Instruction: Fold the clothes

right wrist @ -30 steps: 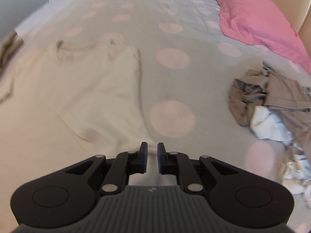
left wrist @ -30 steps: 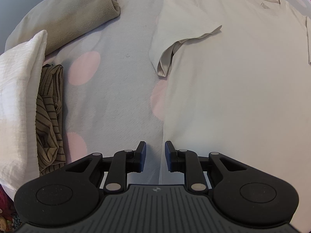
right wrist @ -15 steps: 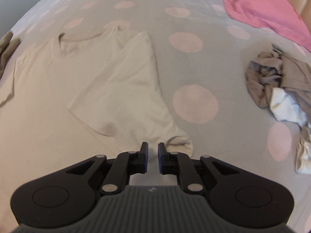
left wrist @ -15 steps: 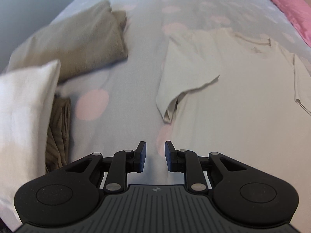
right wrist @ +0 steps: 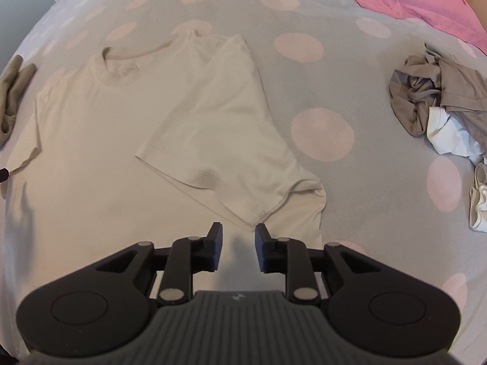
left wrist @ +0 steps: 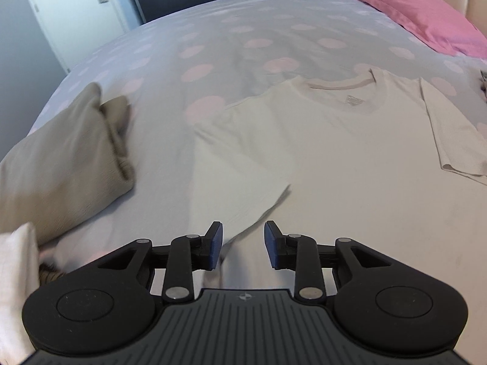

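A cream T-shirt (left wrist: 350,158) lies flat on the polka-dot bed, collar at the far end, both sleeves folded inward over the body. It also shows in the right wrist view (right wrist: 100,140). My left gripper (left wrist: 243,246) is open and empty, hovering just short of the folded left sleeve (left wrist: 234,170). My right gripper (right wrist: 236,245) is open and empty, just short of the corner of the folded right sleeve (right wrist: 222,133). Neither gripper holds cloth.
A folded tan garment (left wrist: 61,164) and a white folded cloth (left wrist: 15,289) lie left of the shirt. A crumpled pile of tan and white clothes (right wrist: 438,106) lies to the right. A pink pillow (left wrist: 420,15) is at the bed's head.
Both grippers have drawn back and tilted up, so more of the bed and shirt shows. Both jaws have opened a little wider. The shirt's sleeves stay folded in.
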